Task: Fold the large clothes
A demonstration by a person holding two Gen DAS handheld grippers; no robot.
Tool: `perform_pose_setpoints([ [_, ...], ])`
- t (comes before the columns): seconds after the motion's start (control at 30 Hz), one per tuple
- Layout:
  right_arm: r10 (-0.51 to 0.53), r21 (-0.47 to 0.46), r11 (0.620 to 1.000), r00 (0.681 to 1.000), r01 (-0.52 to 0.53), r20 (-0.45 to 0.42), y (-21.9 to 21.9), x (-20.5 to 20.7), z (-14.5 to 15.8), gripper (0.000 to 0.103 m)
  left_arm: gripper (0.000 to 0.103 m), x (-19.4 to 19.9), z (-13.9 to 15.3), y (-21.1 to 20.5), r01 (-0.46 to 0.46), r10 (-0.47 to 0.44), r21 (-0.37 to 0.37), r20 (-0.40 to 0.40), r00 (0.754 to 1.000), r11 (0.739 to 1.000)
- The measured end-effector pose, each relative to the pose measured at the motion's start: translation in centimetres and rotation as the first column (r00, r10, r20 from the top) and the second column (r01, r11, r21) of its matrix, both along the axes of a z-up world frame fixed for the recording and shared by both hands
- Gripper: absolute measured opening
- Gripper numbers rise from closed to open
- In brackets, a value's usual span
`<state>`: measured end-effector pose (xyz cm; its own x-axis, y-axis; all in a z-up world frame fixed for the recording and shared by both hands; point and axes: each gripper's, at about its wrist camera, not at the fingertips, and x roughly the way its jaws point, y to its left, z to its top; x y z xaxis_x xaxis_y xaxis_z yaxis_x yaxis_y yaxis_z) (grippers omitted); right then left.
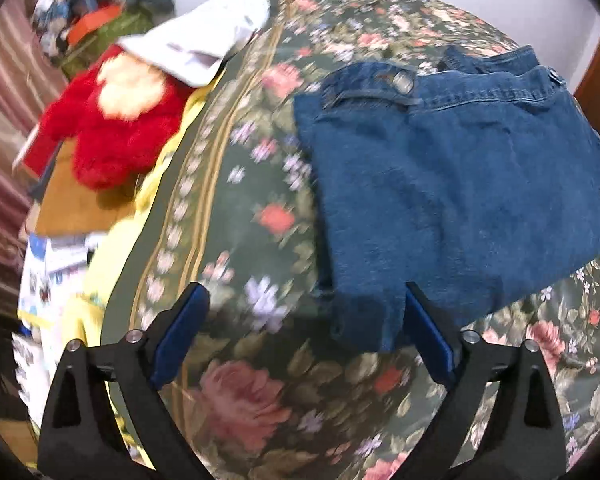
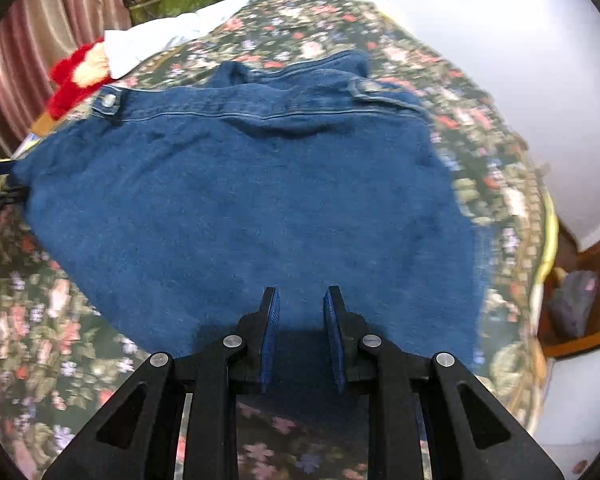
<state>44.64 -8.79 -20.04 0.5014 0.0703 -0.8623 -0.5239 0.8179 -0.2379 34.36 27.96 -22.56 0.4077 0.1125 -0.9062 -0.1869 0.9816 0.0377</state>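
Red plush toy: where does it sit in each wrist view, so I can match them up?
Left wrist: red plush toy at left, above centre, large, left of the bedspread, below the white cloth.
Right wrist: red plush toy small, at the upper left edge, beyond the denim jacket.
Shared landmark: white cloth, just above and right of the toy in both.
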Motion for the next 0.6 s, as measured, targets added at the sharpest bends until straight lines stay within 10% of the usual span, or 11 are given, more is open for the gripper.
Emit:
perform_pose_setpoints([
  [0.2,-0.09,0.014,0.996,0.995,0.089,0.049,-4.4,0.4,0.6,0.093,0.098,-0.7,-0.2,-0.5,-0.014,0.014,0.041,0.01,1.0,0.999],
  [0.6,-0.265,0.151,0.951,0.963,0.269,-0.044,-12.8,-0.1,2.9,0.093,0.098,-3.0,2.7,0.3,-0.077,0.072,0.139,0.043,0.996,0.987],
])
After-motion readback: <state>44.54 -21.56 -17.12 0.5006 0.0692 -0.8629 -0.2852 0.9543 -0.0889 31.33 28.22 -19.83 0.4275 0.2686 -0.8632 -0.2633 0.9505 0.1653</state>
